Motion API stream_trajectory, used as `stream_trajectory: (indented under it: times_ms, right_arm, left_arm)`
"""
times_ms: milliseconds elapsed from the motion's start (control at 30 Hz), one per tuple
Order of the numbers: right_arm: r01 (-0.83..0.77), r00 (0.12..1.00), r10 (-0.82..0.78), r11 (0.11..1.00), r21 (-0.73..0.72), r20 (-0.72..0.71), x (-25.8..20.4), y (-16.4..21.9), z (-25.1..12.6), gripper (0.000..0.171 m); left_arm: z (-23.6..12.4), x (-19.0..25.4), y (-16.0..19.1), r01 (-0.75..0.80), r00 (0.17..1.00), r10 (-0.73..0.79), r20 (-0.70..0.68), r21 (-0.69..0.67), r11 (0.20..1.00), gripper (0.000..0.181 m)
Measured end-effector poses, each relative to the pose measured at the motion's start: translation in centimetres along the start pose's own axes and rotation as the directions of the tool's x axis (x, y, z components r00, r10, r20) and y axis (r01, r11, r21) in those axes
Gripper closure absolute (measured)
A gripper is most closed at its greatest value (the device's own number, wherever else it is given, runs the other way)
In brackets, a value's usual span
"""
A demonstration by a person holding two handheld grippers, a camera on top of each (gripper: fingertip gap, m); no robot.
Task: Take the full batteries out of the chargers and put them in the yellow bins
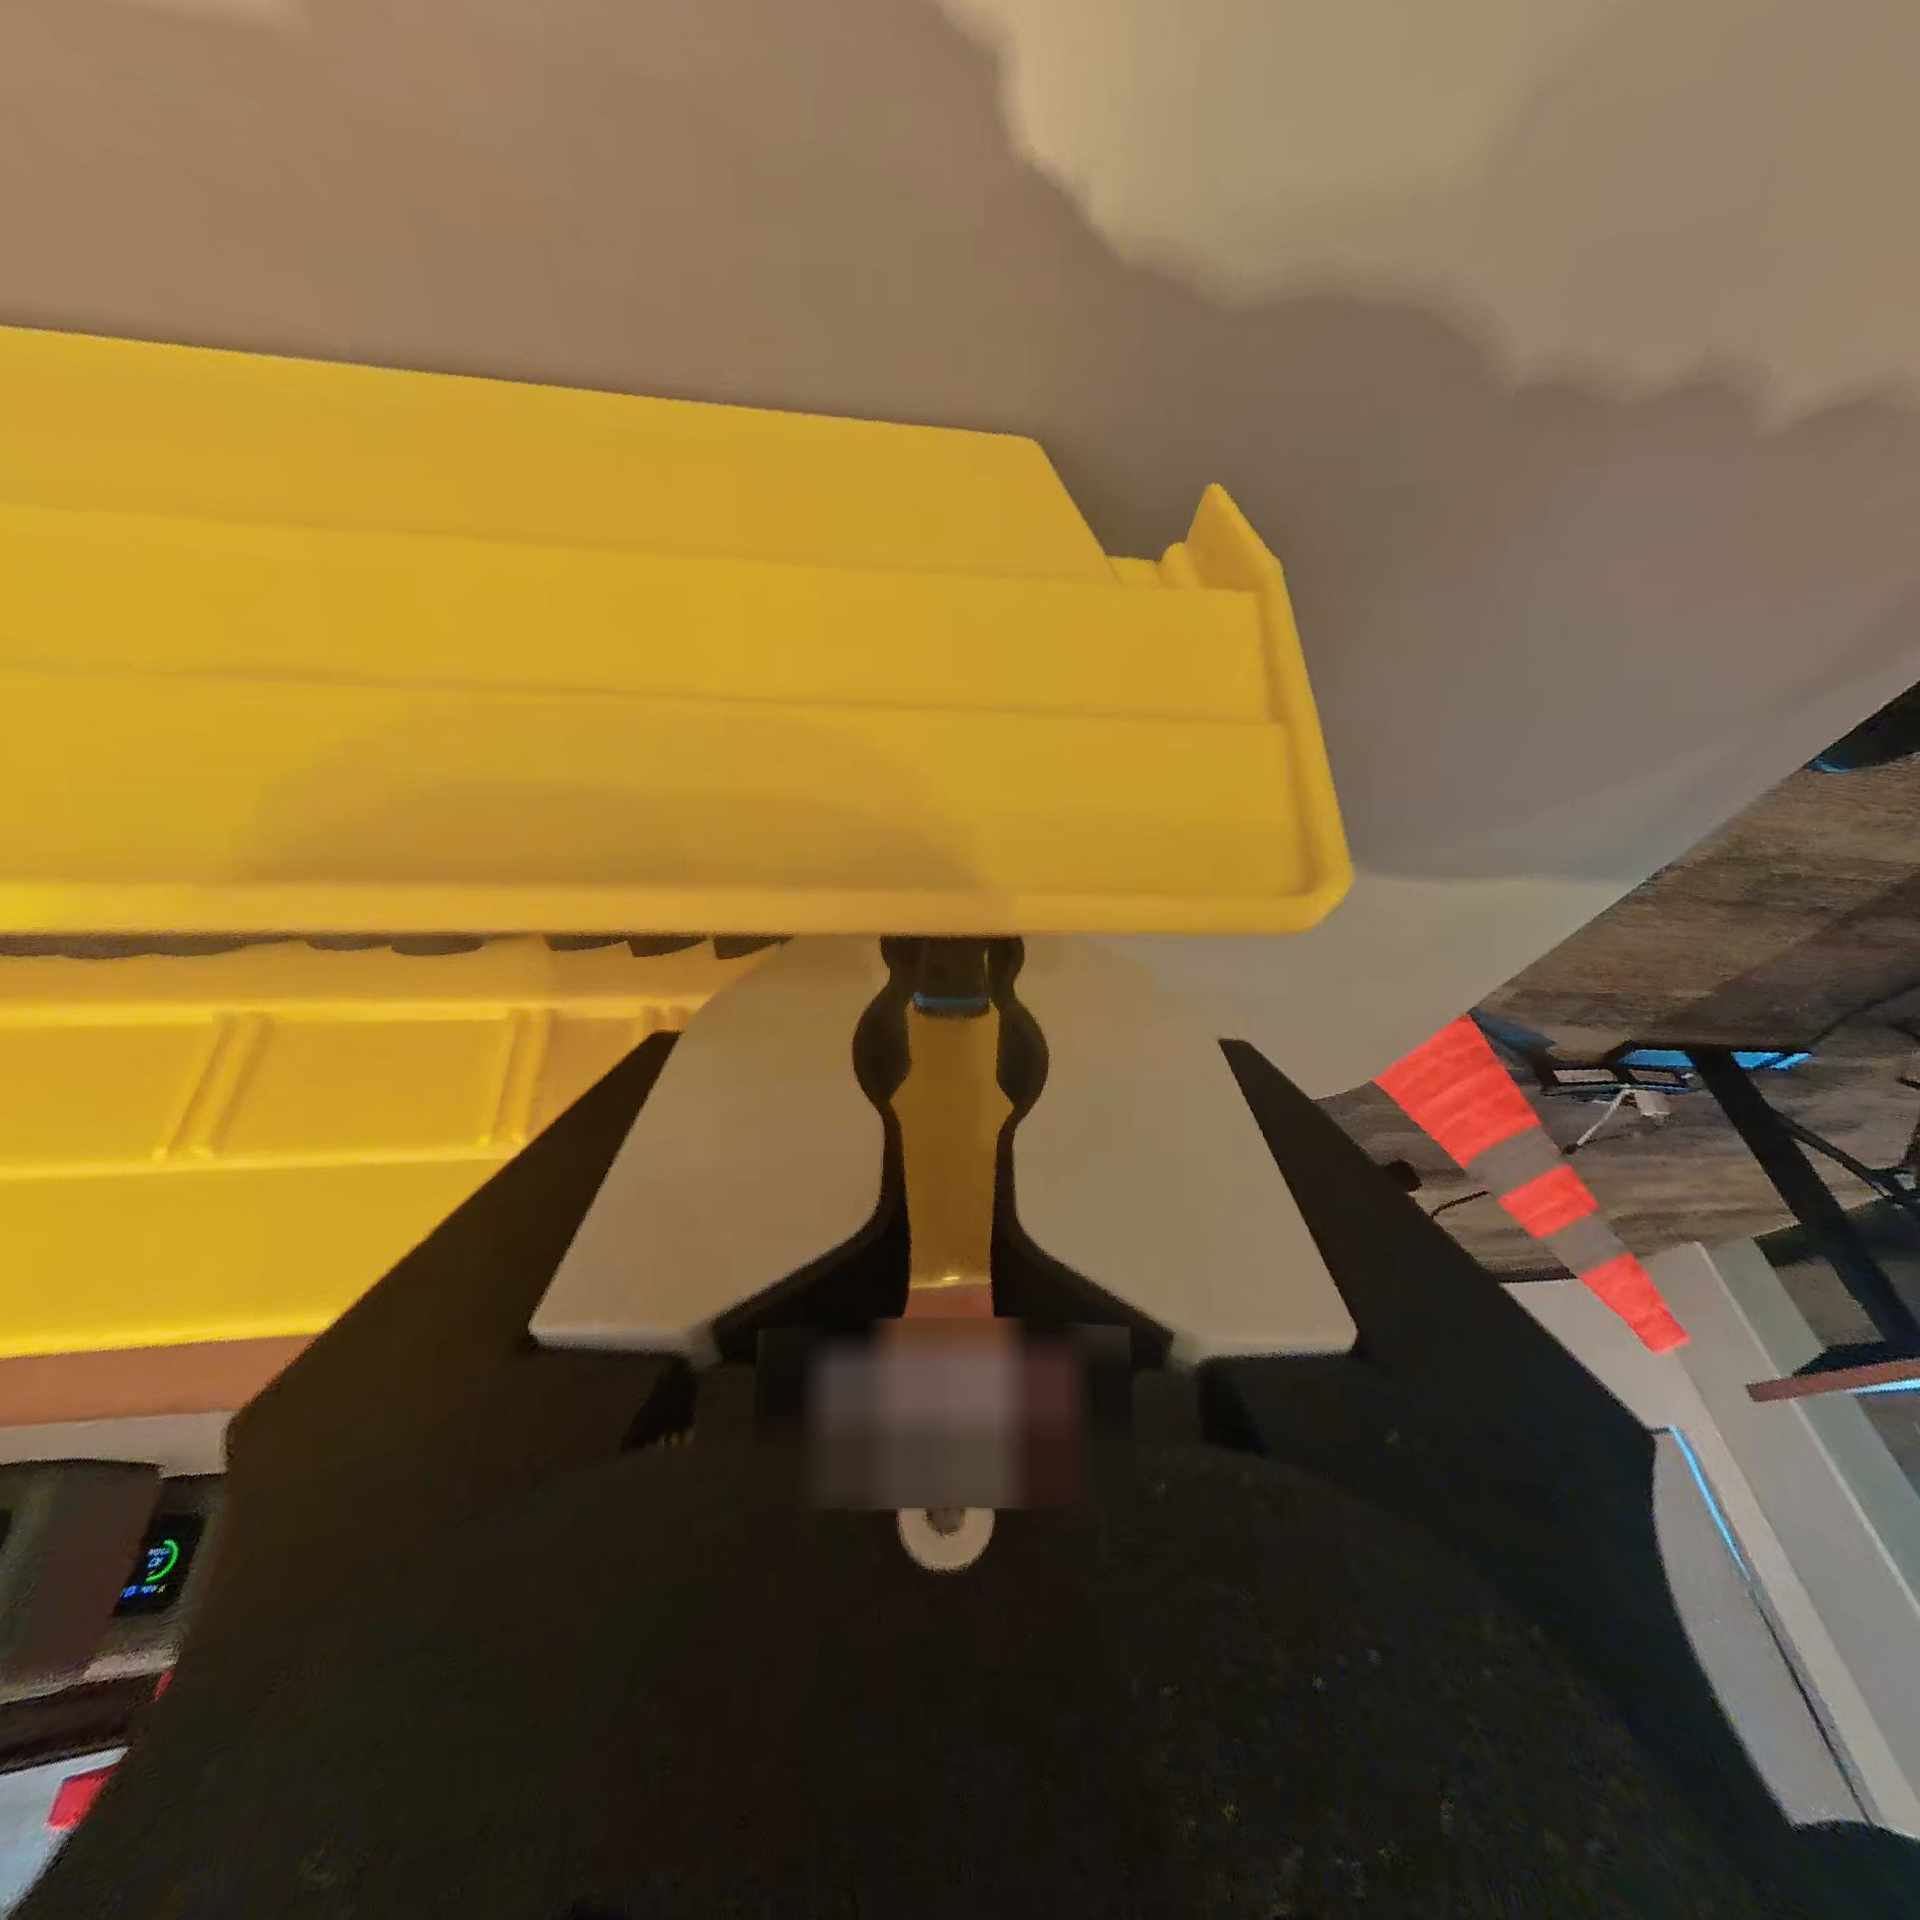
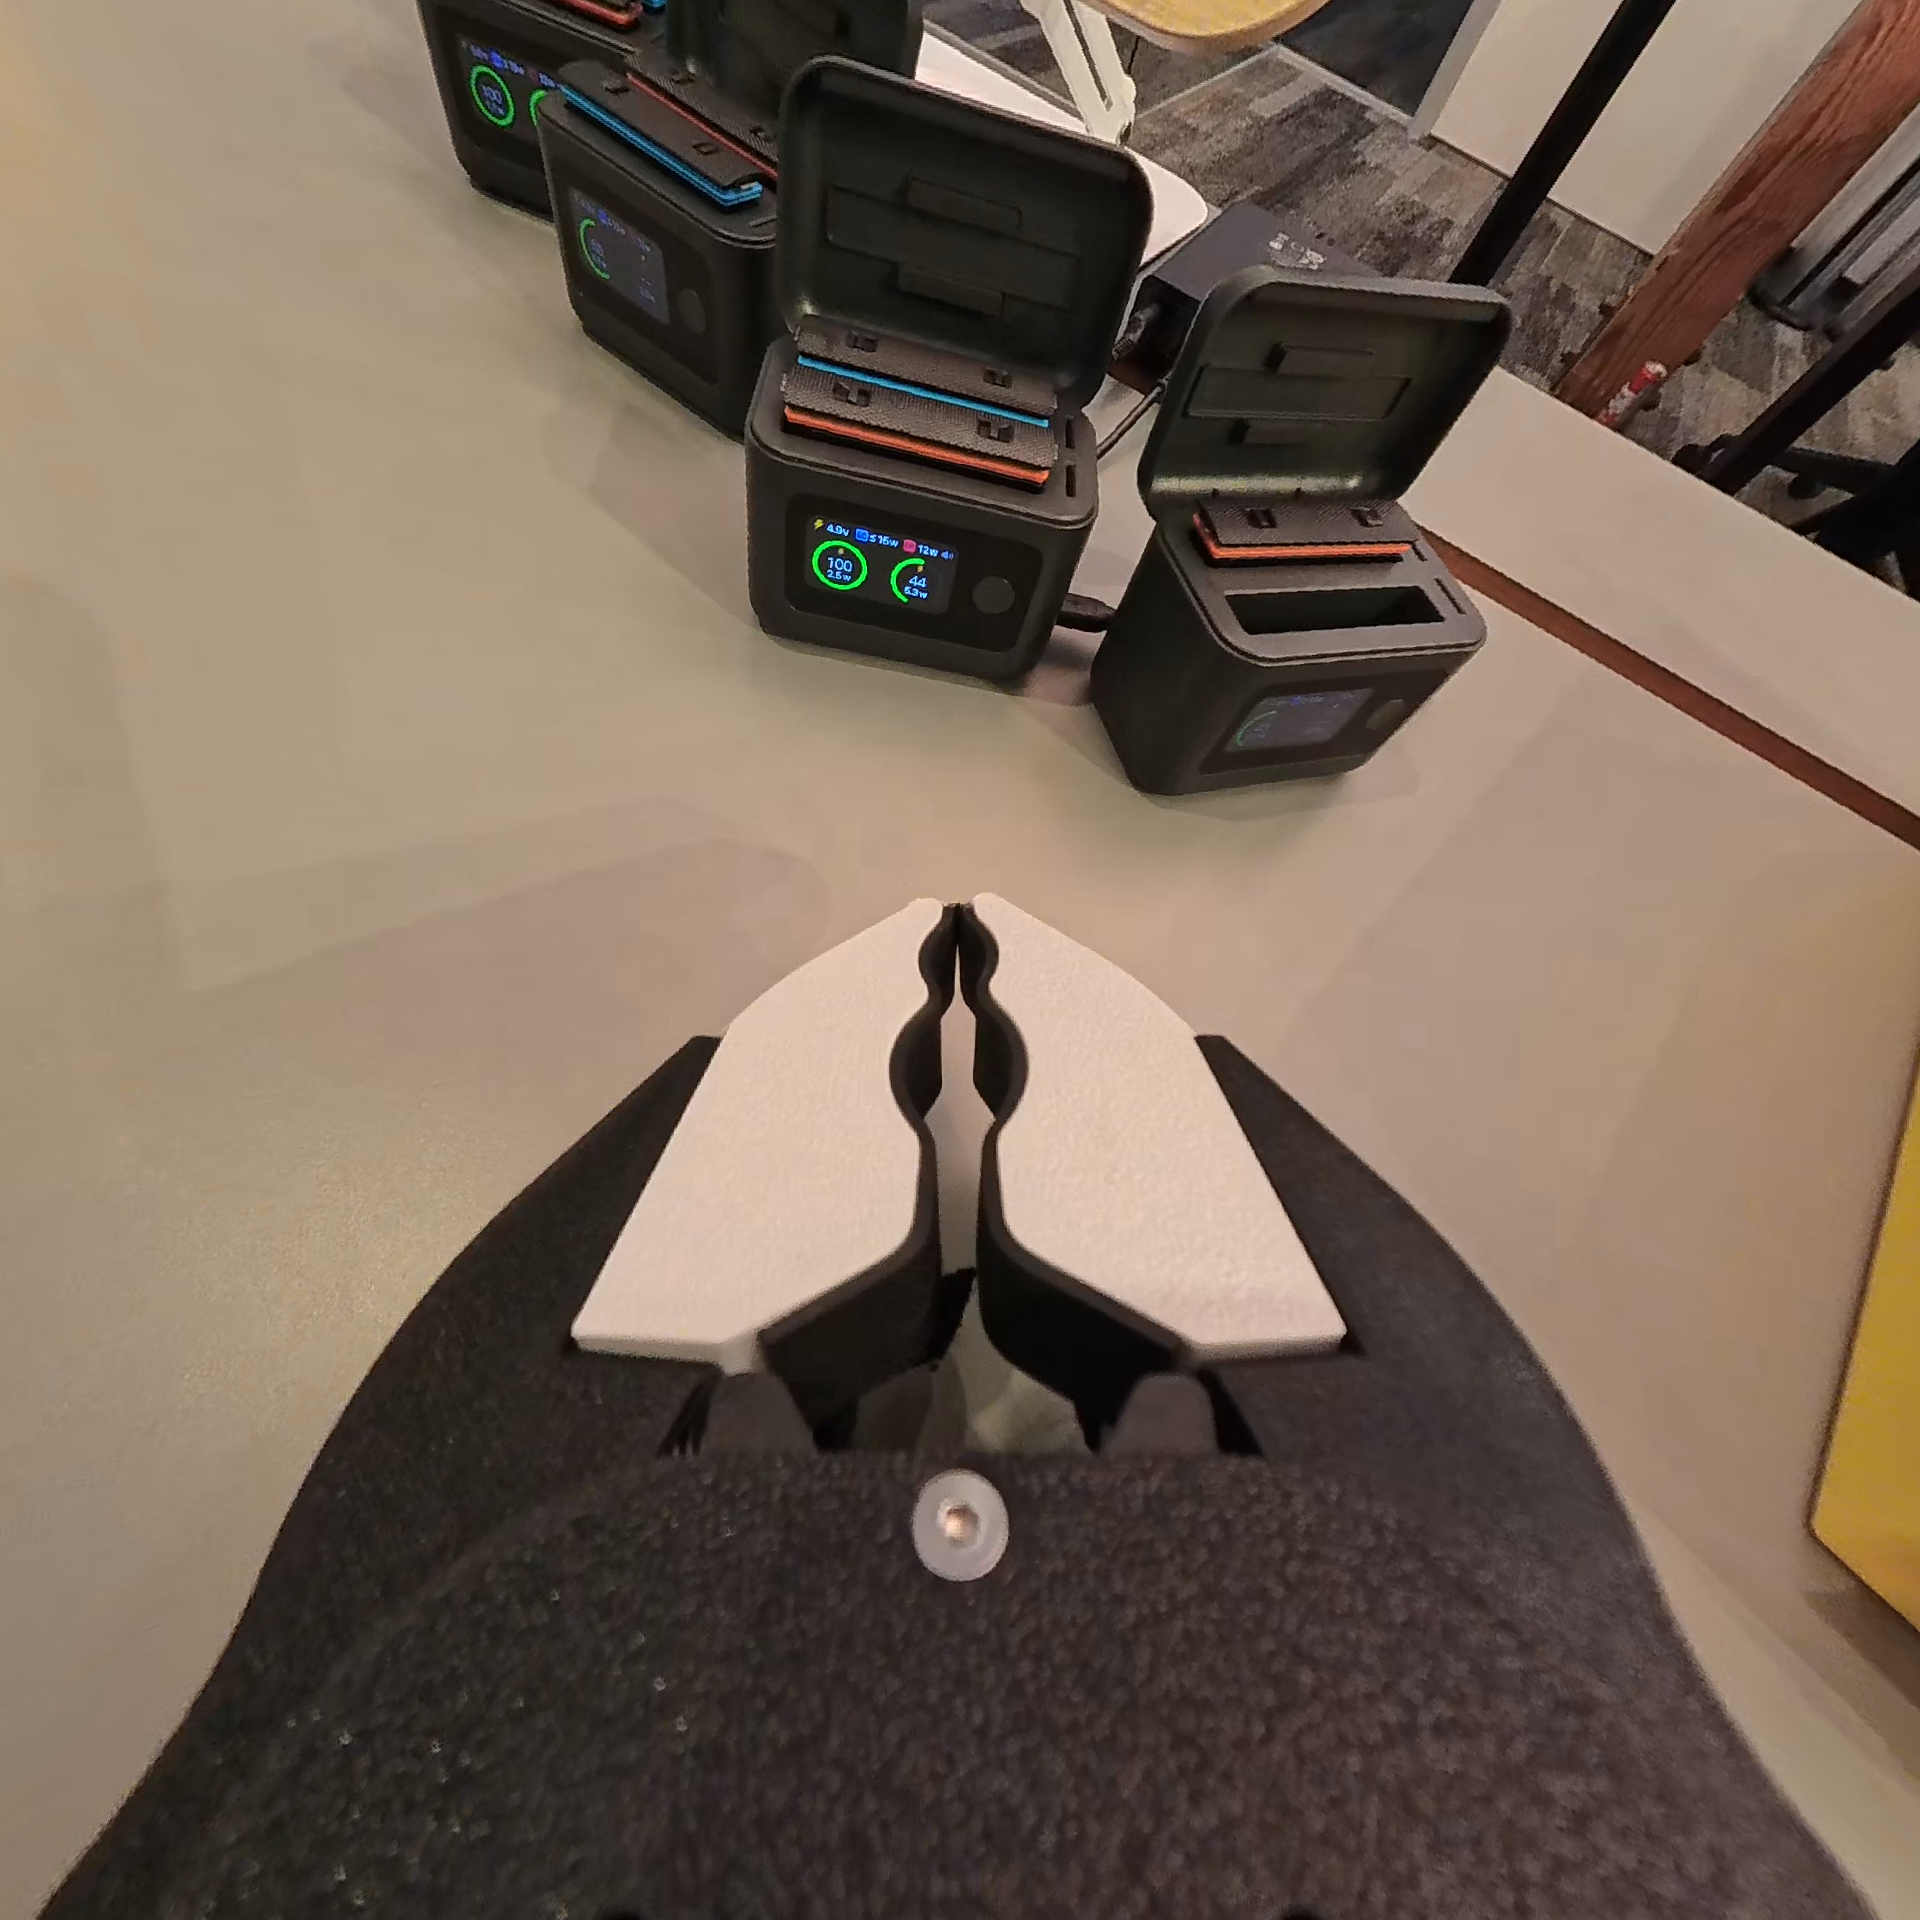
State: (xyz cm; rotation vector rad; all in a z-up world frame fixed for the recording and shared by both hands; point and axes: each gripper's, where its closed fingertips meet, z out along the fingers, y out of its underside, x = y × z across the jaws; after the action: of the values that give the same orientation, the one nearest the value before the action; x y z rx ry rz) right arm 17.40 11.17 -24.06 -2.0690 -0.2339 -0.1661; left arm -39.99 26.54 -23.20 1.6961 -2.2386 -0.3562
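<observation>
Battery (image 1: 948, 982): dark, blue-striped end only — pinched at the tips of the left gripper (image 1: 951, 997), under the rim of the upper yellow bin (image 1: 644, 748); its body is hidden.
Lower bin (image 1: 312, 1143): blurred, cut off left.
Right gripper (image 2: 958, 920): jaws closed together, holding nothing, above the table (image 2: 312, 727).
Near charger (image 2: 1288, 665): lid up, orange-edged battery (image 2: 1304, 545) in the far slot, near slot bare, screen dim.
Second charger (image 2: 914, 540): two batteries, lit screen.
Far chargers (image 2: 644, 249): partly cut off.

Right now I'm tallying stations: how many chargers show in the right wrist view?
4: nearest charger at right, lid open; next charger left of it; third charger behind; fourth charger at the top edge. More may be hidden.
</observation>
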Motion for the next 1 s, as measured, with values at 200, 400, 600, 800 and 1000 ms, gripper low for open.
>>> stream_trajectory:
  times_ms: [200, 400, 600, 800, 1000]
  right_arm:
    - [0.006, 1.0, -0.006, 1.0, 0.004, -0.001, 0.0, -0.1, -0.1, 0.171]
    - [0.019, 1.0, -0.019, 1.0, 0.006, 0.001, -0.3, -0.1, -0.1, 0.171]
    - [0.031, 1.0, -0.031, 1.0, 0.005, -0.002, -0.4, -0.2, -0.2, 0.171]
    - [0.038, 0.999, -0.038, 0.999, 0.006, -0.004, -0.4, -0.2, -0.3, 0.171]
    - [0.054, 0.998, -0.056, 0.994, 0.098, 0.02, -1.1, -2.0, -1.1, 0.171]
  left_arm:
    - [-0.9, -0.2, 0.1, 0.036, 0.997, -0.04, 0.06, 0.056, 0.998, 0.17]
    - [-2.5, 0.3, 0.8, 0.085, 0.99, -0.098, 0.099, 0.127, 0.988, 0.17]
    - [-4.0, 0.8, 1.6, 0.109, 0.982, -0.131, 0.133, 0.162, 0.981, 0.17]
    - [-5.0, 0.9, 2.1, 0.119, 0.973, -0.146, 0.181, 0.155, 0.981, 0.17]
    - [-12.4, -0.3, -0.1, 0.06, 0.896, -0.22, 0.385, 0.387, 0.92, 0.17]
